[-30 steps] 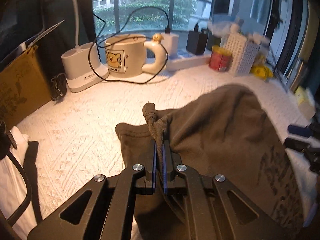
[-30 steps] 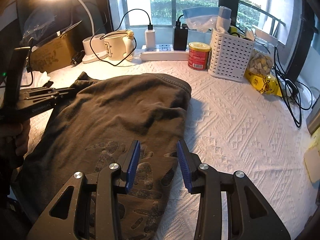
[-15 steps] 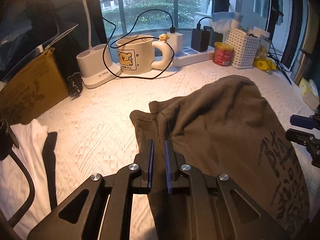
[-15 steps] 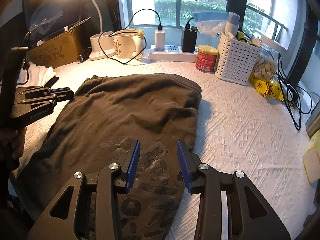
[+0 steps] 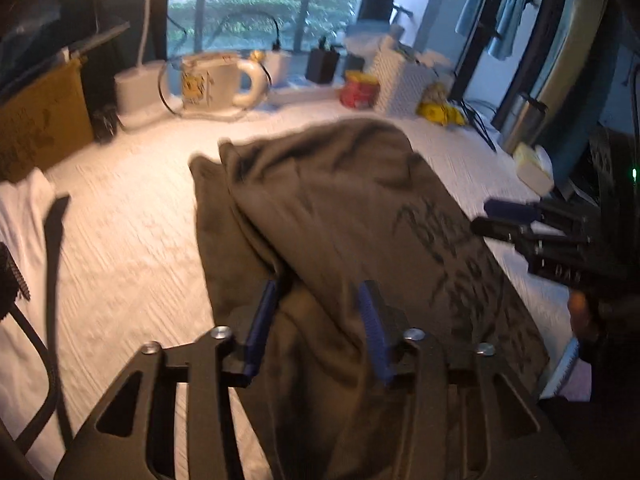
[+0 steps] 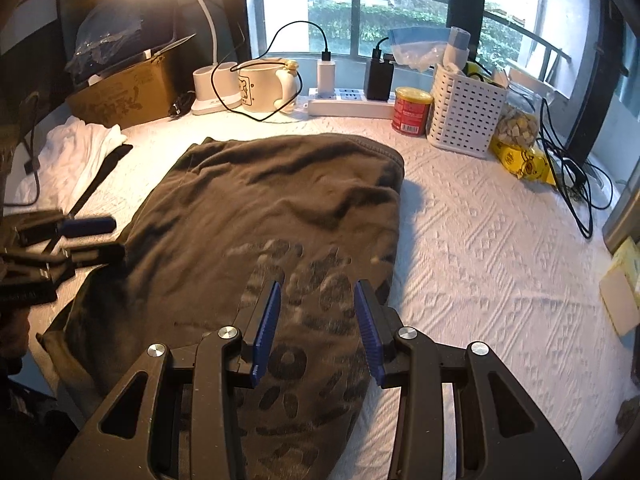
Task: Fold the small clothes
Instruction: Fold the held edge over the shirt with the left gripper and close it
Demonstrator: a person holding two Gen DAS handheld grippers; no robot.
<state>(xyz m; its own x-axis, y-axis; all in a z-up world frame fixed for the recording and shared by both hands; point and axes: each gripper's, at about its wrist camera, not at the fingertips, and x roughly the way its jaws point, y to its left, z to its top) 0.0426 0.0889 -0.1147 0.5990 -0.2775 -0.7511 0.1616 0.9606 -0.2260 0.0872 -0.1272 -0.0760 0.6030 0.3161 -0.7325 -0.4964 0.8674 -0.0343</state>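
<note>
Garment (image 6: 256, 216) lies lengthwise toward the window; left tongs (image 5: 320, 304), just opening, and right tongs (image 6: 316, 300) gape, empty.

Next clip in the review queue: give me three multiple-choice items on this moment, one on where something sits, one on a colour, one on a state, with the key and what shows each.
1. Where does the red can stand?
A. Between the power strip and the white slotted basket
B. On the cardboard box
C. On the garment

2. What colour is the garment spread on the table?
A. White
B. Dark brown-grey
C. Bright yellow

3. How is the left gripper now?
A. Clamped on a bunched fabric corner
B. Open, pads off the cloth
C. Holding the mug

Key: 1 A, the can sits at the back edge, strip on one side and basket on the other. 2 B, the cloth is dark brown-grey with a darker print. 3 B, its jaws have just been opening, with cloth lying loose between the blue pads.
</note>
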